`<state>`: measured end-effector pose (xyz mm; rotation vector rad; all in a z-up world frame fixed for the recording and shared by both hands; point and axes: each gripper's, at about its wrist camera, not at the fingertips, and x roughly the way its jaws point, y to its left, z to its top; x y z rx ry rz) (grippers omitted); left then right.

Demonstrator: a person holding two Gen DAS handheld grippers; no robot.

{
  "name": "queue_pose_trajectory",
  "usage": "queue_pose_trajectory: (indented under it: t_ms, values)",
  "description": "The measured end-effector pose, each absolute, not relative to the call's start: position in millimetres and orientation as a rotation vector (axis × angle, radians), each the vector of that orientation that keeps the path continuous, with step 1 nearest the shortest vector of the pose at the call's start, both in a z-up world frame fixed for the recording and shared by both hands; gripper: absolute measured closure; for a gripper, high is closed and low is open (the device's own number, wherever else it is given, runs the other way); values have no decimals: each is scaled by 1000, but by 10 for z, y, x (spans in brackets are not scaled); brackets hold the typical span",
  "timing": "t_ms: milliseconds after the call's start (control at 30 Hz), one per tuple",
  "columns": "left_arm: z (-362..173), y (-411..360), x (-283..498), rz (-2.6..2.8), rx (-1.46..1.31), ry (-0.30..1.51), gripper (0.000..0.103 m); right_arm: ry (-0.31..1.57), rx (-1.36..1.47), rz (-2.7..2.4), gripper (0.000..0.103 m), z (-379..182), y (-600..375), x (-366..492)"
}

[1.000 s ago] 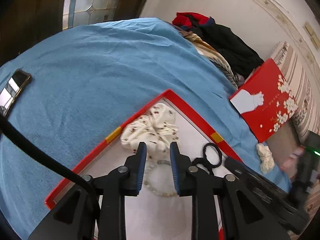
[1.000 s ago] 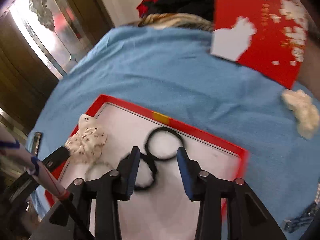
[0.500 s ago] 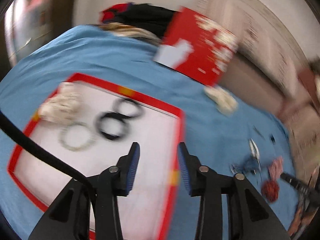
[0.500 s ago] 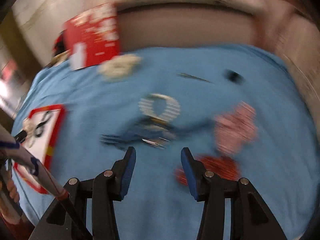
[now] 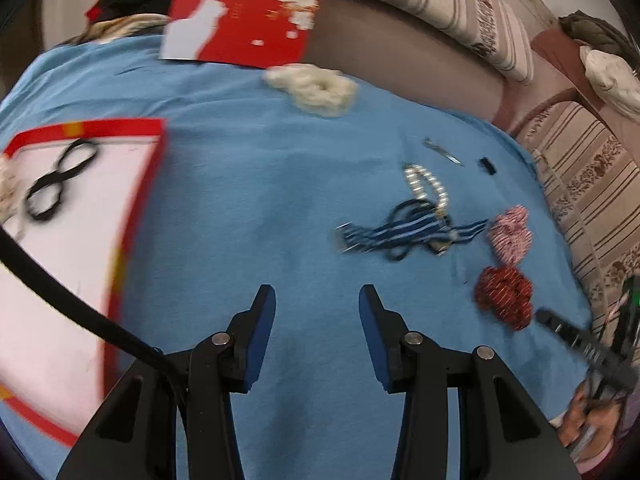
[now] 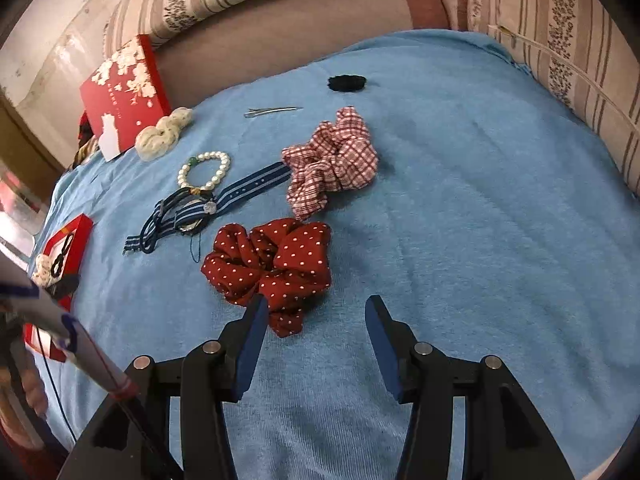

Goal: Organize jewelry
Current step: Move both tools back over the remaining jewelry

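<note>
Both claws swung off the tray [image 5: 154,184] — left claw [image 5: 317,300], right claw [image 6: 316,312] apart, empty

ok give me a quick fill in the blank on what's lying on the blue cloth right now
1. The scrunchie nearest the right hand-held gripper is dark red with white ____.
2. The pearl bracelet carries one ____ bead.
3. The two black hair ties lie inside the ____ tray.
4. Both hand-held grippers, including the left, are ____ and hold nothing.

Missing words: dots; green; red; open
</note>
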<state>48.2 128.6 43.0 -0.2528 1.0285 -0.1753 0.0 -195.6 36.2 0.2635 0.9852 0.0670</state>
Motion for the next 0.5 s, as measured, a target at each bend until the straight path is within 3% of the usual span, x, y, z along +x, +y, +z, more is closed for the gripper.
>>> queue_pose_trajectory:
  t_ms: [500]
  values:
    - [79,146,2096,-235,-140,1192,61,916,361,144,48,156,-2038,-7]
